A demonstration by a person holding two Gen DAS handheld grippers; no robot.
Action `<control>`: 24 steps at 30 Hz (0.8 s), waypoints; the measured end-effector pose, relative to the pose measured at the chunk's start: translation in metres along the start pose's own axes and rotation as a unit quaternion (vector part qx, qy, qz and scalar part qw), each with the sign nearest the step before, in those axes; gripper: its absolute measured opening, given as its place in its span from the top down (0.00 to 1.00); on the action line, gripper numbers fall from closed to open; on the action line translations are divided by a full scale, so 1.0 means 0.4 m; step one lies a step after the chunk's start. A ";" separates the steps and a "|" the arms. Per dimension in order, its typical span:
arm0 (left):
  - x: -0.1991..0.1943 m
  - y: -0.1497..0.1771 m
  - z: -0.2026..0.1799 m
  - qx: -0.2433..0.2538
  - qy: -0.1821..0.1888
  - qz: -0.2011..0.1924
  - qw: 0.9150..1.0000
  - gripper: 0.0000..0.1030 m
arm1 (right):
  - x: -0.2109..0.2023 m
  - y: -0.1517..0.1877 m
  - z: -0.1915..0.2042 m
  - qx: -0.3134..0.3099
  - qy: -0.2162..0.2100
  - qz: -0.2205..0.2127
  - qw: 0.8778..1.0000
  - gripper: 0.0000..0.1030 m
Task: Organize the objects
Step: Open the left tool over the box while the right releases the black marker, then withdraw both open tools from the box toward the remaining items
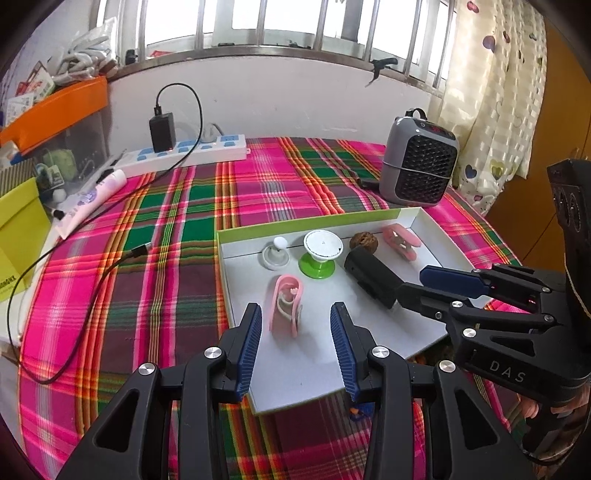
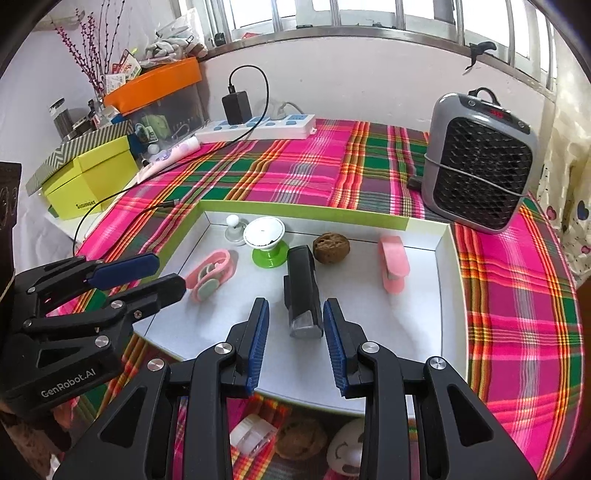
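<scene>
Both my tongs, left (image 1: 295, 347) and right (image 2: 295, 343), hang open and empty over the white tray (image 1: 317, 384) on a plaid-covered tabletop (image 1: 166, 240). Pink clip (image 1: 286, 304) sits just ahead of the left, black block (image 2: 303, 295) ahead of the right. Barred window (image 1: 258, 22) beyond.

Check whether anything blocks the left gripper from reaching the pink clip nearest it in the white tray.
Nothing visible does. The left gripper hangs with open jaws just short of the pink plastic clip, bare floor of the shallow white cardboard tray between them. The black rectangular block lies off to the right.

tray (image 2: 448, 254) front open, heater (image 2: 480, 162) beyond
</scene>
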State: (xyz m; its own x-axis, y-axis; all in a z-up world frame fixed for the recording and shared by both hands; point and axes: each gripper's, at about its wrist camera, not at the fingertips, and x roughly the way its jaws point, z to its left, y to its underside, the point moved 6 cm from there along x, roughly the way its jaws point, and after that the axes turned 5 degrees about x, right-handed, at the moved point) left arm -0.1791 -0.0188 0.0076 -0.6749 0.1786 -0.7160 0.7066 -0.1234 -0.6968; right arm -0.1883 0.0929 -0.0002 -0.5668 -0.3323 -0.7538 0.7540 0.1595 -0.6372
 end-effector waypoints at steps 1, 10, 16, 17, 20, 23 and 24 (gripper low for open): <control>-0.005 0.002 0.000 -0.001 -0.001 -0.003 1.000 0.64 | -0.004 0.002 0.002 0.001 0.000 -0.002 1.000 0.69; -0.052 0.017 -0.005 -0.008 -0.003 -0.025 1.000 0.64 | -0.057 0.028 0.007 0.004 -0.002 -0.021 1.000 0.69; -0.078 0.036 -0.012 0.002 -0.031 -0.035 0.999 0.64 | -0.087 0.047 0.007 0.006 -0.001 -0.030 1.000 0.69; -0.084 0.038 -0.014 0.009 -0.040 -0.038 0.998 0.64 | -0.091 0.050 0.008 0.006 0.001 -0.031 1.000 0.69; -0.094 0.047 -0.018 0.018 -0.049 -0.040 0.998 0.64 | -0.101 0.062 0.010 0.002 0.004 -0.033 0.999 0.69; -0.098 0.059 -0.022 0.018 -0.050 -0.038 0.998 0.64 | -0.111 0.076 0.009 0.001 0.007 -0.035 0.999 0.69; -0.099 0.061 -0.025 0.023 -0.054 -0.039 0.998 0.64 | -0.113 0.081 0.008 0.001 0.007 -0.035 0.999 0.69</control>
State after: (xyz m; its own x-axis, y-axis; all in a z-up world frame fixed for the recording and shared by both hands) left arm -0.1330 -0.0192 0.0192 -0.7479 0.0834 -0.6585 0.6424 -0.1584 -0.7498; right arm -0.1371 0.1101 0.0138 -0.6219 -0.3302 -0.7101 0.7136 0.1346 -0.6875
